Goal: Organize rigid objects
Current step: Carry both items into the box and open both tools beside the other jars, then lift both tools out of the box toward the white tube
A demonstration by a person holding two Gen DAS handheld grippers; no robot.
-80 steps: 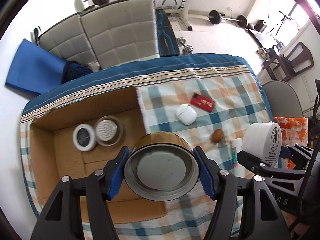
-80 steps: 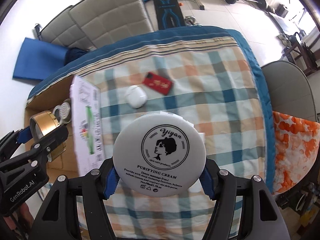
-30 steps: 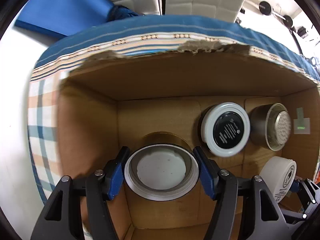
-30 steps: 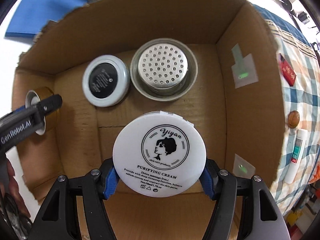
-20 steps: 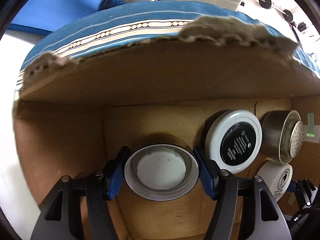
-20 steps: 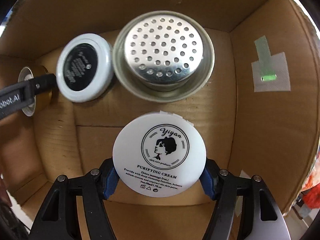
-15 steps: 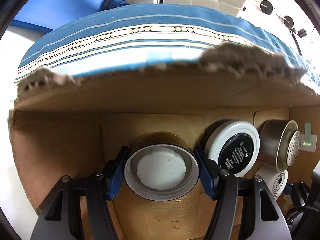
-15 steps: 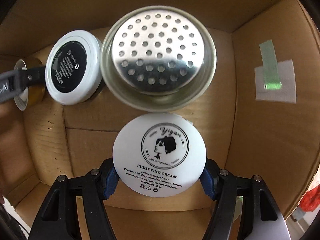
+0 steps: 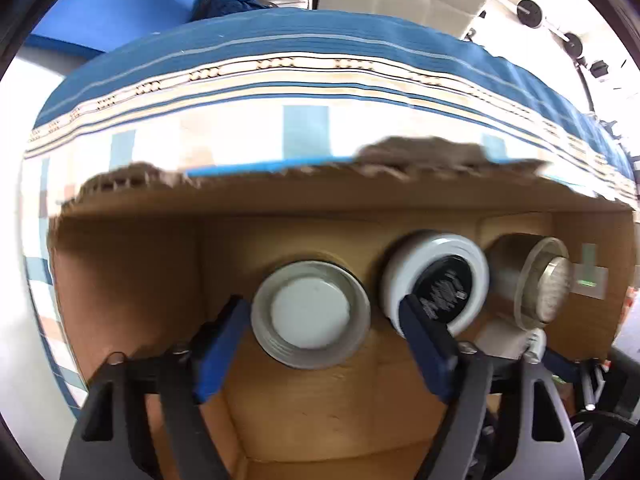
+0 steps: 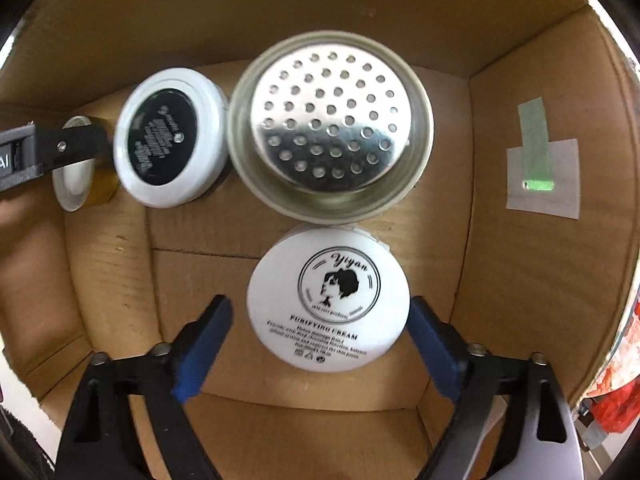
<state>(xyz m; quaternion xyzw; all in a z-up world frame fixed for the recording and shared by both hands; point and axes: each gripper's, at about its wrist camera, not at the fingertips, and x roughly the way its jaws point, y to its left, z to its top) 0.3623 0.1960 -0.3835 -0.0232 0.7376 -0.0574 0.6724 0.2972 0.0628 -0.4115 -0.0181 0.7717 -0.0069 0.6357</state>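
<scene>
The left tongs (image 9: 322, 344) stand spread, blue pads clear of the gold jar (image 9: 311, 316) resting on the cardboard box (image 9: 132, 280) floor between them. The right tongs (image 10: 320, 340) are likewise parted around the white cream jar (image 10: 328, 300), gaps on both sides. Only the right view shows the perforated metal strainer (image 10: 330, 124) just behind that jar, the black-lidded jar (image 10: 170, 138) beside it. Only the left view shows the plaid, blue-bordered cloth (image 9: 280, 64) beyond the box.
</scene>
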